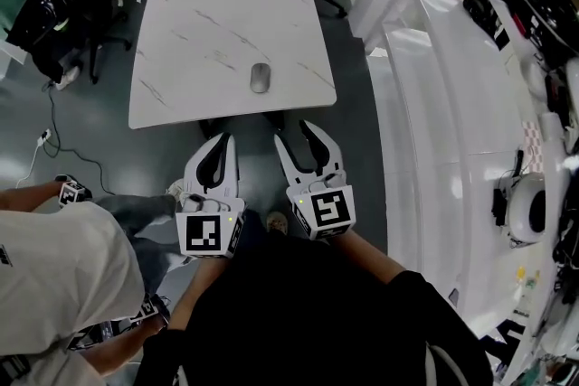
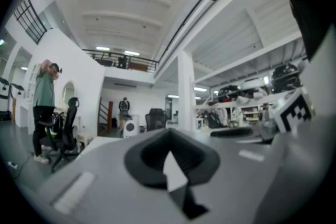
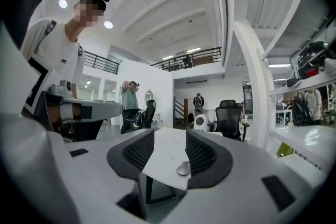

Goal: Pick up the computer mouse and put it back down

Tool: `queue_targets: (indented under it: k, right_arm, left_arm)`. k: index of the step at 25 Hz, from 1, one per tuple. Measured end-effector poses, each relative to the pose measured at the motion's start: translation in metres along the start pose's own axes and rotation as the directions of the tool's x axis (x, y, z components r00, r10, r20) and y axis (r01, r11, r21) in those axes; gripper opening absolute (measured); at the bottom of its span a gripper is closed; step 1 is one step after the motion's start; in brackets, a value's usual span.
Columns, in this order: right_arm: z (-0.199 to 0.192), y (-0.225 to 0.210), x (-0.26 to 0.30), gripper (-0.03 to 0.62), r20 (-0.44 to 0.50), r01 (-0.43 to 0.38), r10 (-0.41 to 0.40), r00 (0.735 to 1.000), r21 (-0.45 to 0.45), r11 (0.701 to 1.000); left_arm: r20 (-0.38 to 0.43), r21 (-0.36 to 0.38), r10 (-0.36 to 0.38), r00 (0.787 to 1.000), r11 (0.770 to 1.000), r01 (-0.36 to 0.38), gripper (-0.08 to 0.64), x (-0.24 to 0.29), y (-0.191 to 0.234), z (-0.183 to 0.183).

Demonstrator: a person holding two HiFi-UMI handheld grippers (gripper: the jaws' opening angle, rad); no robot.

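By table [image 1: 199, 32] near edge: mouse [image 1: 260, 78], long axis near-to-far, well ahead, in line with gap of open, empty right gripper [image 1: 300, 138]; left gripper [image 1: 221, 143] closed, equally near.

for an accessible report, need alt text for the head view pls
Seen from above, a grey mouse lies alone on a white table; the left gripper and right gripper are held side by side short of its near edge, the right one open, neither touching the mouse.
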State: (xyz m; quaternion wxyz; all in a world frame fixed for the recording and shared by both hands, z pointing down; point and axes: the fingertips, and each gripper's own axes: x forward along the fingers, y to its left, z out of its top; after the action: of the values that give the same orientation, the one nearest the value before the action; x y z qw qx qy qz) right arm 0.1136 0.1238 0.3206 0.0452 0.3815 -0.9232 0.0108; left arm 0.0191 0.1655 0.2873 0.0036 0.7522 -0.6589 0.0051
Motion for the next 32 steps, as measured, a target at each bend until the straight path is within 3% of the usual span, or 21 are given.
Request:
queue_targets:
  k: [13,22,32]
  right_arm:
    - [-0.023,-0.032,0.088,0.196,-0.047,0.059,-0.059,0.997,-0.002,0.998]
    - [-0.045,-0.054,0.163,0.201,-0.109,0.133,-0.133,0.985,-0.010,0.991]
    - [-0.088,-0.068,0.210,0.202,-0.200,0.213,-0.211,0.957,-0.009,0.977]
  left_arm:
    - [-0.010,-0.002,-0.053,0.999,0.999,0.053,0.008,0.079,0.054,-0.021]
    - [-0.047,-0.003,-0.140,0.989,0.990,0.140,0.008,0.156,0.104,-0.044]
    - [-0.079,-0.069,-0.228,0.970,0.972,0.223,0.008,0.207,0.134,-0.071]
